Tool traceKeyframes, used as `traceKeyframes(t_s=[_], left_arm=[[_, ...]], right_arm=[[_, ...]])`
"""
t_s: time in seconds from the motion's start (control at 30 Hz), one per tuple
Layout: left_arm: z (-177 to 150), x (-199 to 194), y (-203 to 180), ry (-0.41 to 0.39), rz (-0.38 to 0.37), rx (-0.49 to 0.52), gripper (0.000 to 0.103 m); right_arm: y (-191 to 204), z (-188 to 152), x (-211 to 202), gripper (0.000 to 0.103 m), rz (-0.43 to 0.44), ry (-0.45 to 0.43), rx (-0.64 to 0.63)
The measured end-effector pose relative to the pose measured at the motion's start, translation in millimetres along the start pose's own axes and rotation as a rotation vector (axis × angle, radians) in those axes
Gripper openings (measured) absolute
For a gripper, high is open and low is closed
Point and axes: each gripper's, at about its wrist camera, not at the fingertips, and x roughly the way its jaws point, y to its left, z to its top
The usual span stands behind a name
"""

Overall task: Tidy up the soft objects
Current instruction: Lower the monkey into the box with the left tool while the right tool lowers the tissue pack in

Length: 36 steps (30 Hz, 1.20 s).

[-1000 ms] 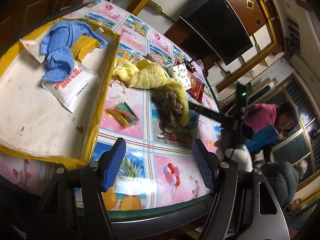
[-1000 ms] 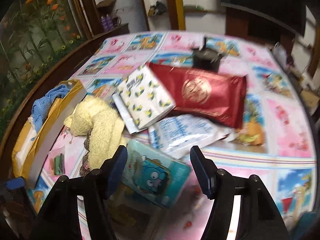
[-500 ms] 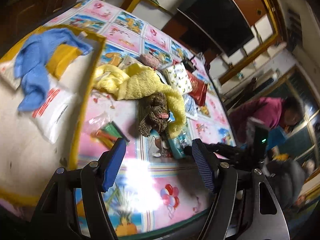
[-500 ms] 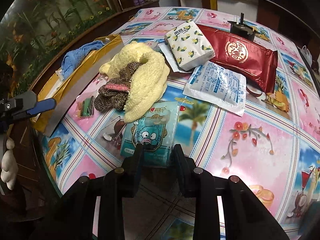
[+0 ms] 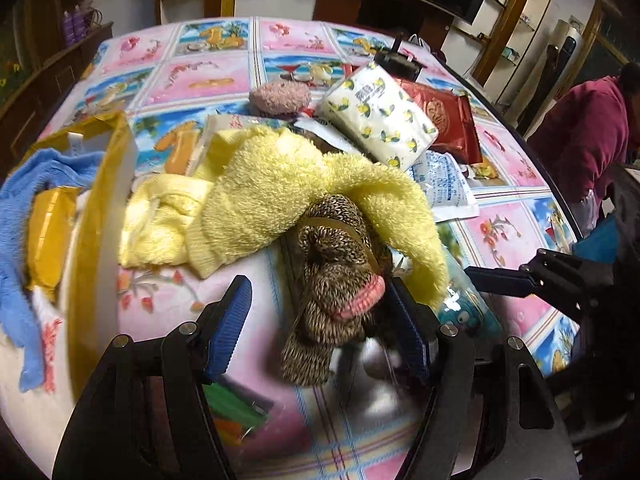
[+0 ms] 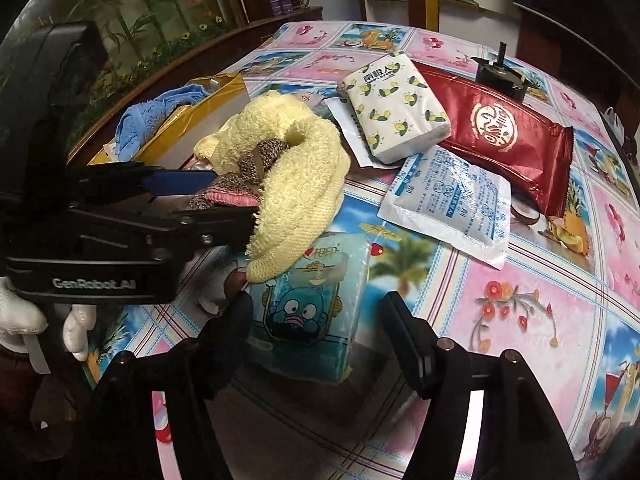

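Observation:
A brown knitted sock with a pink cuff (image 5: 336,280) lies on the table, partly under a yellow fluffy towel (image 5: 280,184). My left gripper (image 5: 320,316) is open, its blue pads on either side of the sock. In the right wrist view the sock (image 6: 228,196) and towel (image 6: 296,172) lie at centre left. My right gripper (image 6: 316,320) is open around the near end of a teal cartoon tissue pack (image 6: 308,304). A blue towel (image 5: 20,208) lies in the yellow-edged box (image 5: 100,208) at left.
A lemon-print tissue pack (image 6: 396,108), a red foil pack (image 6: 504,136), a white sachet (image 6: 452,200) and a black object (image 6: 500,72) lie further back. A pink fuzzy item (image 5: 280,96) sits behind the towel. A packet of coloured strips (image 5: 236,412) lies under my left gripper. A person (image 5: 584,136) sits at right.
My left gripper has moved forward and swung right until its pads flank the knitted sock. My right gripper has opened again and sits around the teal tissue pack.

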Motion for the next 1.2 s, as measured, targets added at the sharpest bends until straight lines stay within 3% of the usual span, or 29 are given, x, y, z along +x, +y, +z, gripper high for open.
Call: traceKeyframes(t_s=[0.1,0.17,0.2,0.3,0.37,0.63,0.87,1.0,1.2], left_arm=[[3.9,2.7,-0.6,-0.017,-0.027,-0.014,0.069],[5.8,1.8,1.7,-0.026,-0.058,-0.04,0.058],[6.0,1.8,2.4,-0.025,-0.078,-0.048,0.042],[3.4,-0.9,2.0,-0.034,-0.061,-0.052,0.042],[-0.9,-5.2,3.1,-0.042,-0.068,-0.062,0.042],[-26.0,-48.3,4.7,-0.104,-0.16,-0.114,0.042],[-54.4,-110.0,17.4,-0.211,-0.23,-0.164,0.042],[-65.6,-137.0,40.7,-0.262,-0.195,-0.213,0.042],[-82.0,-161.2,94.8,-0.308,-0.086,-0.315,0.042]], right_arm=[[6.5,1.2,3.2,0.072,0.0,-0.004,-0.022],[10.9,1.2,5.4,0.073,-0.015,-0.01,-0.041],[13.7,1.0,6.6,0.073,-0.03,-0.014,-0.052],[17.5,-0.8,8.0,0.072,-0.057,-0.022,-0.062],[16.0,-2.3,4.3,0.052,-0.05,-0.026,-0.05],[4.7,-26.4,-18.6,0.047,0.02,-0.028,0.026],[6.7,-51.5,-52.6,0.047,0.142,-0.057,0.073],[17.9,-48.3,-63.9,0.047,0.157,-0.089,0.058],[47.3,-22.8,-62.2,0.047,0.188,-0.117,0.012]])
